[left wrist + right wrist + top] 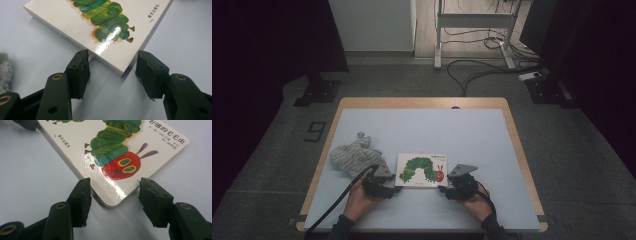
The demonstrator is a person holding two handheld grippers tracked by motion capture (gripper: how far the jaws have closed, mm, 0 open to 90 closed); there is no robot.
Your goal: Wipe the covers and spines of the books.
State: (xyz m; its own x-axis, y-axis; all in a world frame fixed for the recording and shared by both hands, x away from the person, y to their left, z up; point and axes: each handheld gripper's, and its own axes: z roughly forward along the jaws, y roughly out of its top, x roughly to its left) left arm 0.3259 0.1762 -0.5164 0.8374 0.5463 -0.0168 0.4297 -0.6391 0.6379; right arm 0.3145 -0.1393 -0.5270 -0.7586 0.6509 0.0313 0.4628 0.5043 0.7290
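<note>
Board book (pixel 421 170), caterpillar cover up, flat on pale blue mat (pixel 422 130), near front edge, centred betw. both grippers. Closed, thick, glossy; rounded corners. Sits square to table edge, roughly.

Left gripper (pixel 382 183) at book's near-left corner. Jaws apart, straddling that corner in left gripper view (pixel 111 71); left pad (pixel 79 72) close to spine-side edge, contact not certain. Nothing clamped.

Right gripper (pixel 460 186) at near-right corner. Jaws likewise spread, corner betw. them in right gripper view (pixel 113 198); no pinch made, pads just beside the edges.

Grey knitted item (pixel 354 156), poss. a glove or sock, left of book, apart from it, near left gripper. Small metallic object (pixel 360 134) just beyond it; too small to identify.

Risks, judged:
- Glossy cover + corner-only bite: slip or twist out if closed on the rounded corner.
- Uneven closing of the two sides: book skews or slides on mat.
- Pad catching top cover alone: cover lifts, book flops open.
- Left cable (pixel 339 200) trailing near knitted item: snag poss. on a sideways move.

Count: books 1; grippers 2; hands 2; knitted items 1; small metallic objects 1; mats 1; tables 1.
</note>
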